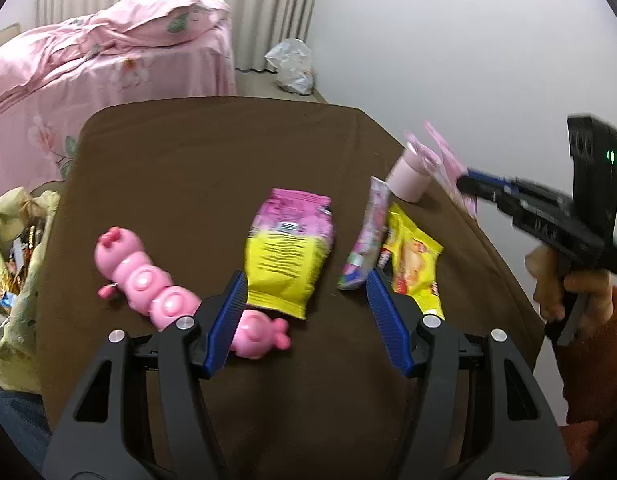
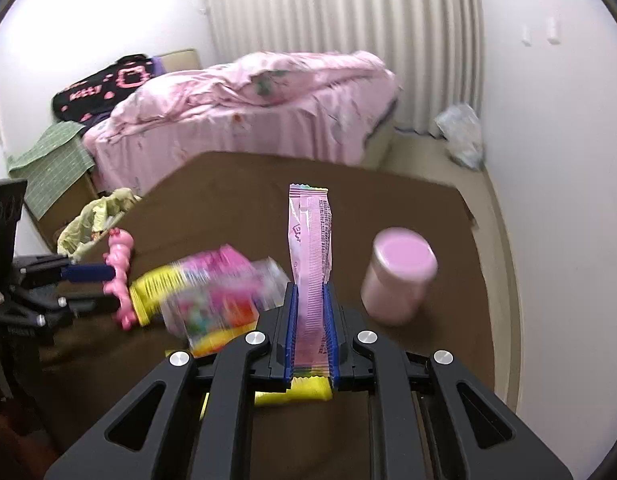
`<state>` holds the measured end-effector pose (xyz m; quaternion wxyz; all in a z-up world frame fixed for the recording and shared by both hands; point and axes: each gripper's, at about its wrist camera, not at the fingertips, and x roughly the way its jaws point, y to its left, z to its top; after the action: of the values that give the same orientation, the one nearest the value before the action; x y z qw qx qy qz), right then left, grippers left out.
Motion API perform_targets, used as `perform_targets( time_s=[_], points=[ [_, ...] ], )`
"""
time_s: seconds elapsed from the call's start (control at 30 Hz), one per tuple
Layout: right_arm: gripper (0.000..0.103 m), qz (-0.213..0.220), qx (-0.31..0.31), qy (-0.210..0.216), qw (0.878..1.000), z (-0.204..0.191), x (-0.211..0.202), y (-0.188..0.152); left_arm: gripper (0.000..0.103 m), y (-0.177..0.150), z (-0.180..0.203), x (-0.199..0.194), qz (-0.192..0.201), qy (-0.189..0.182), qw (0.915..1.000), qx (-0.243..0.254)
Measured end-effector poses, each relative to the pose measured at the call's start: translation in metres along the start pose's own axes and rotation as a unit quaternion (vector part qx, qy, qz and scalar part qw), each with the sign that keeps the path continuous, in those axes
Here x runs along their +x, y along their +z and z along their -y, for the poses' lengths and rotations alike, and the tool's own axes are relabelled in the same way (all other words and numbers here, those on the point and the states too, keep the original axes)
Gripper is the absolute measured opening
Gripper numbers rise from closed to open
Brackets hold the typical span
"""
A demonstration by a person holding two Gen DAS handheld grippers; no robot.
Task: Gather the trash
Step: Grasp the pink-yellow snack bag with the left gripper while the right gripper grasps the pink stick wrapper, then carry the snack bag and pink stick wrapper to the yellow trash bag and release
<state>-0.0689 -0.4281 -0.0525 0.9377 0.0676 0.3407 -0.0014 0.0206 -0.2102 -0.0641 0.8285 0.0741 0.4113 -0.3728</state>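
Note:
My right gripper (image 2: 310, 292) is shut on a pink wrapper (image 2: 308, 236) that stands upright between its fingers above the brown table (image 2: 236, 184); it also shows in the left wrist view (image 1: 448, 160), held by the right gripper (image 1: 464, 182) at the table's right edge. My left gripper (image 1: 306, 280) is open and empty, low over the table. In front of it lie a pink-and-yellow snack bag (image 1: 288, 252), a slim pink sachet (image 1: 366, 240) and a yellow packet (image 1: 414, 260). These look blurred in the right wrist view.
A pink caterpillar toy (image 1: 148, 280) lies left of the left gripper. A pink cup (image 1: 408, 178) stands at the right, also in the right wrist view (image 2: 398, 276). A yellowish trash bag (image 1: 16, 264) hangs at the table's left edge. A pink bed (image 2: 244, 112) is behind.

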Motion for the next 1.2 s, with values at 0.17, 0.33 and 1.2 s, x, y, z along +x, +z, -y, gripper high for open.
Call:
perform_targets(
  time_s=[0.17,0.33,1.2],
  points=[
    [0.013,-0.019,0.018,-0.024,0.999,0.008,-0.006,-0.043,0.059,-0.001,0.021,0.005,-0.005,-0.011,0.9996,0.026],
    [0.013,-0.015,0.068,-0.026,0.997,0.031,-0.014,-0.07,0.059,0.005,0.024,0.01,0.002,0.0,0.9993,0.036],
    [0.013,-0.024,0.046,0.006,0.999,0.009,-0.006,-0.075,0.037,0.015,-0.009,0.005,0.004,0.036,0.9987,-0.036]
  ],
)
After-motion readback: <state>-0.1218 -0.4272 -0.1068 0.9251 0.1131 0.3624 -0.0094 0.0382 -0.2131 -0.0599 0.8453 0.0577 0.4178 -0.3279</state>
